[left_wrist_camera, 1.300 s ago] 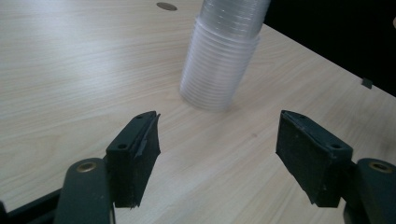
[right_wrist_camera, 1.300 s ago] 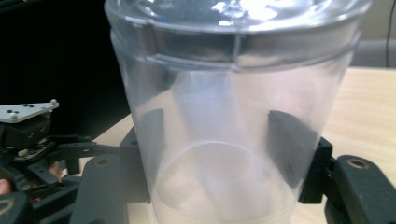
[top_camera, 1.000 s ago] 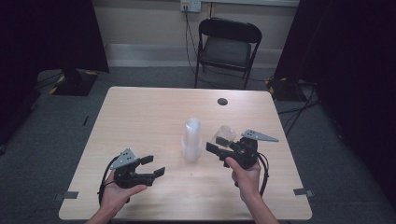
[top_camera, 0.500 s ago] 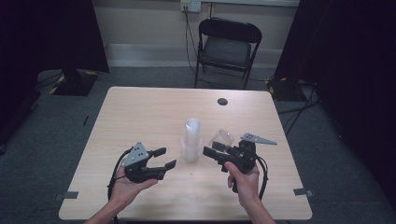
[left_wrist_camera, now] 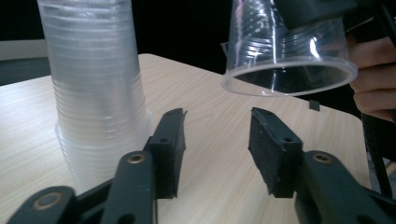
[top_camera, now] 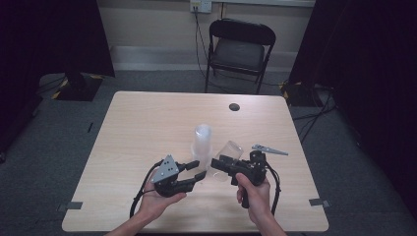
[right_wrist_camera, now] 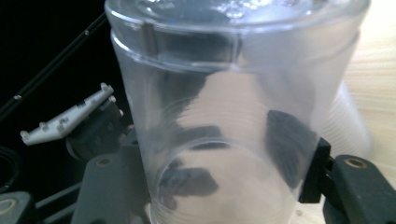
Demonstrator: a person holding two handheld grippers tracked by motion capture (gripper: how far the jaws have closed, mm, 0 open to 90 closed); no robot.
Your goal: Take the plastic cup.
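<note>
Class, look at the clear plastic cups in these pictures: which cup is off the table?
The single cup clamped in the right tool, held tilted in the air. The other cups stand nested in a stack on the table.

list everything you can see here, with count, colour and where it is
stack of cups: one stack, clear plastic, upside down at the middle of the table
single cup: 1, clear plastic, tilted off the table, clamped in the right tool just right of the stack
table: 1, light wood, centre of the room
round cap: 1, black, set in the table's far right part
folding chair: 1, black, beyond the table by the wall
wall socket: 1, white, on the wall above the chair
tape marks: 2, grey, at the table's near corners
left tool: 1, black with a grey plate, near the stack's base, nothing between its jaws, which have just been closing
right tool: 1, black, shut on the single cup
hands: 2, at the near edge
</note>
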